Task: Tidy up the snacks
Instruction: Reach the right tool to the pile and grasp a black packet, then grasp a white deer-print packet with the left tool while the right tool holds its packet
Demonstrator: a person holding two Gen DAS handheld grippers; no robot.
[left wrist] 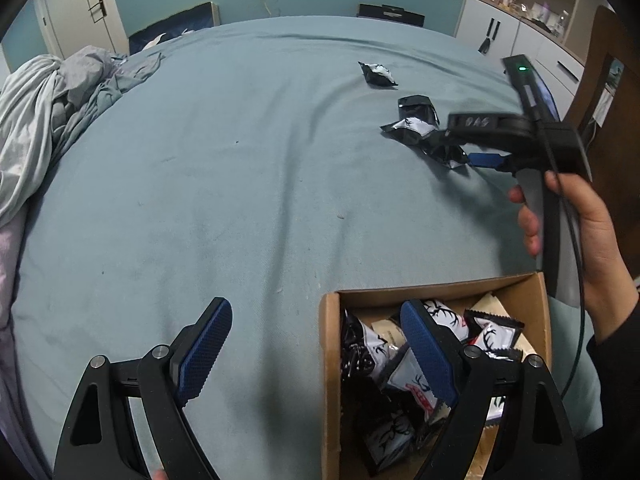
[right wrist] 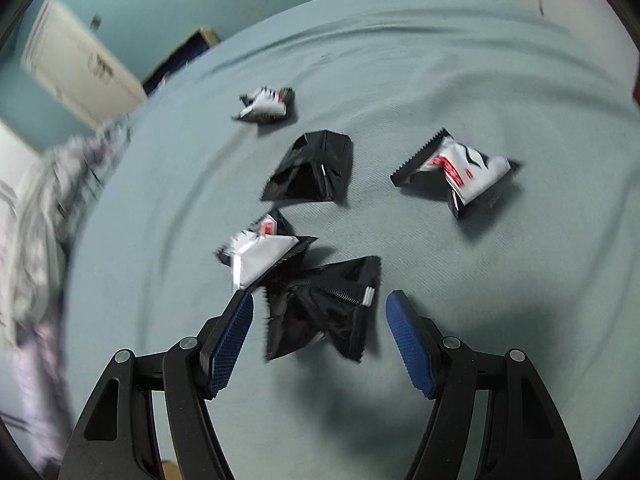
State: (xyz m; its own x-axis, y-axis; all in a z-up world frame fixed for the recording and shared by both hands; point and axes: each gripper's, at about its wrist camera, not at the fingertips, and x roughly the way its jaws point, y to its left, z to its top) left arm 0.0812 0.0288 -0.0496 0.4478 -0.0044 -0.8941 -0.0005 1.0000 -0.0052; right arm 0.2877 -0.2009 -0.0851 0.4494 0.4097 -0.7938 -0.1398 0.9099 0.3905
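Left cam first: my left gripper (left wrist: 316, 344) is spread wide with nothing in it, one finger out over the blue bedspread (left wrist: 240, 184) and the other hanging over the cardboard box (left wrist: 330, 360). I've got the box parked at the near edge of the bed so drops are short, and it's already got a heap of packets inside. Further out toward the right edge you can see my right gripper (left wrist: 472, 152) reaching over the loose snacks, my hand (left wrist: 592, 240) on its handle. Crumpled bedding (left wrist: 52, 120) is bunched up at the left edge, well away from everything, so lots of open sheet in between.

Right cam: jaws about halfway open, not holding anything. A black packet (right wrist: 324, 312) sits right between the fingers, but the pads aren't on it yet. A white-and-black packet (right wrist: 260, 256) overlaps its upper left corner, so I'd guess I might snag both if I close sloppy. Another black pouch (right wrist: 312, 168), a white one with red print (right wrist: 460, 172) and a small far one (right wrist: 266, 104) lie apart on the sheet. Flat fabric all round, easy approach.
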